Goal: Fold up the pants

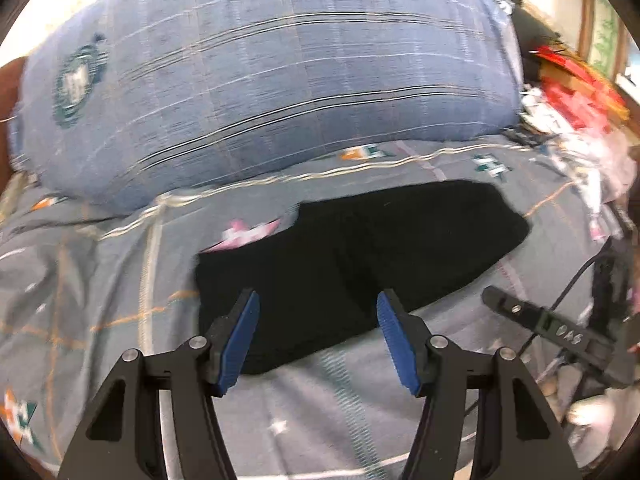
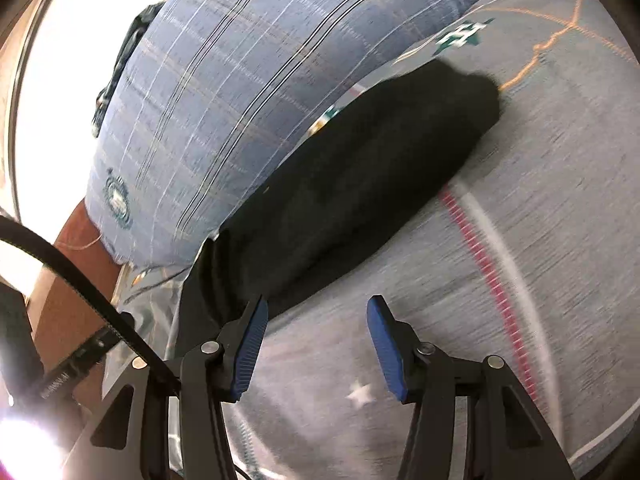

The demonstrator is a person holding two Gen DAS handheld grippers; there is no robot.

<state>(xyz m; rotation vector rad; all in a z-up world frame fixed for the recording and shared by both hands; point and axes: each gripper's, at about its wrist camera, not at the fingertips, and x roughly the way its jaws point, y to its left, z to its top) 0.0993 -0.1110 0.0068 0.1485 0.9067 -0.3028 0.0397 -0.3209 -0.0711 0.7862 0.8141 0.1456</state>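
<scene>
Left wrist view. The left gripper [image 1: 318, 300] hangs over the near edge of the black pants [image 1: 360, 256]. Its jaws stand apart and nothing is clamped between the blue pads [image 1: 240, 344]; the dark cloth seen in the gap lies flat on the surface below. The pants lie as a compact folded bundle on a grey bed sheet [image 1: 120, 300] printed with thin orange and white lines and small star-like motifs. Beyond the pants, touching the sheet, rests a large blue plaid pillow [image 1: 260, 80] with a round green emblem near one end. To the right of the pants, past the sheet's edge, there is a blurred pile of red and white items [image 1: 576, 100]; their nature cannot be told. Near the pants on the lower right, part of the right gripper [image 1: 560, 332] enters the picture with a black cable beside it.

Right wrist view. The right gripper [image 2: 318, 304] stands just beside the pants [image 2: 360, 184], at the near end of the bundle. Its jaws are parted and empty; only the grey bed sheet [image 2: 520, 160] shows between the pads [image 2: 384, 348]. The near end of the pants shows a gathered, paler fold just beside the left pad. A red dashed stripe and a white stripe cross the sheet to the right of the pants. The blue plaid pillow [image 2: 240, 100] lies along the far side of the pants, touching them. Left of the pants, a brown surface [image 2: 76, 292] and a black strap [image 2: 80, 272] are visible under strong glare.
</scene>
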